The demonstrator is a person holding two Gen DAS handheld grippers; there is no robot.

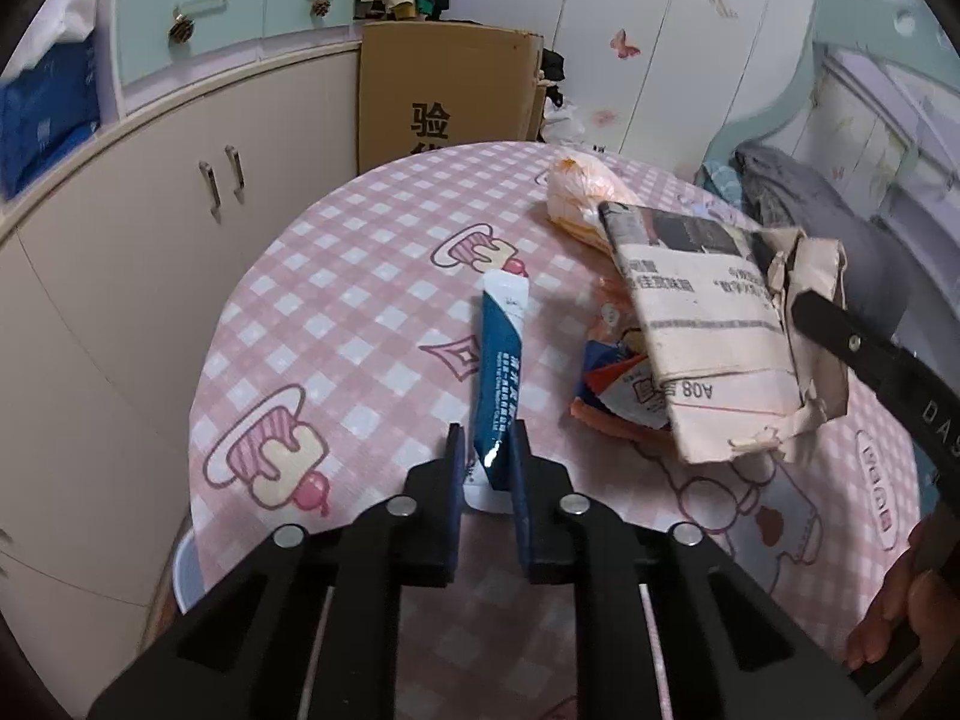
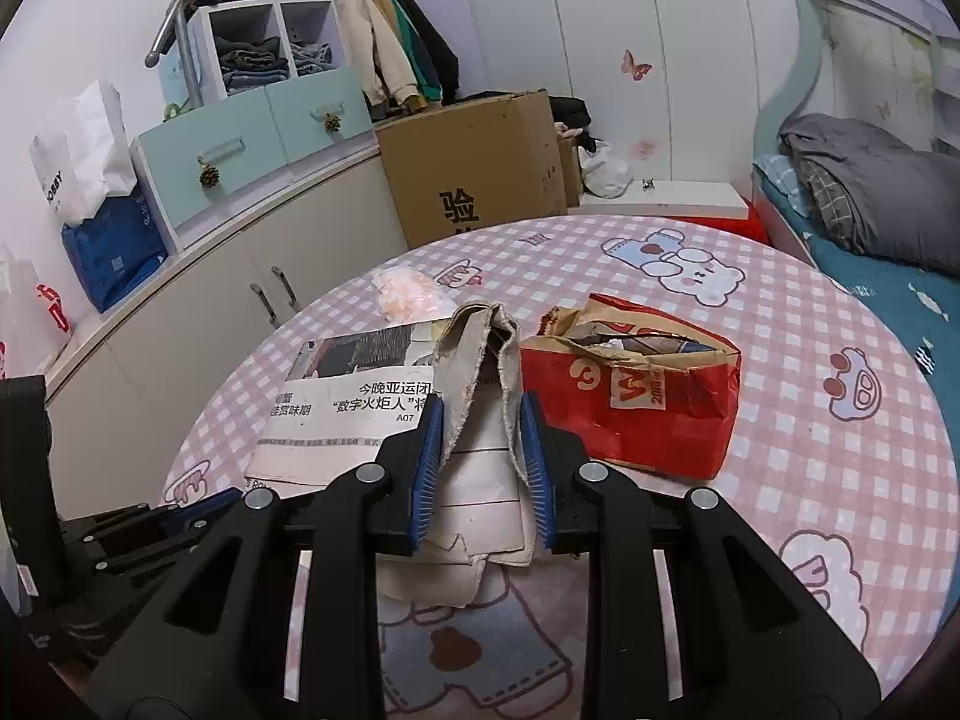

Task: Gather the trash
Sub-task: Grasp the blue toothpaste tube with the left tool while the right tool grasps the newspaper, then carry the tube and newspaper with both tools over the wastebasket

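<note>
A blue and white sachet (image 1: 501,354) lies on the pink checked tablecloth (image 1: 360,276), and my left gripper (image 1: 487,450) is shut on its near end. A folded newspaper (image 1: 702,312) rests partly over some crumpled snack wrappers (image 1: 618,384). My right gripper (image 2: 480,420) is shut on the newspaper's (image 2: 354,402) torn, bunched edge. One of its black fingers (image 1: 840,330) shows in the left wrist view. A crumpled red paper bag (image 2: 648,402) stands just right of it. A pale orange plastic bag (image 1: 579,192) sits behind the newspaper.
A large cardboard box (image 2: 474,168) stands past the table's far edge, with a curved cabinet (image 1: 120,276) to the left. A bed with grey bedding (image 2: 870,192) is on the right. A person's hand (image 1: 900,618) holds the right tool.
</note>
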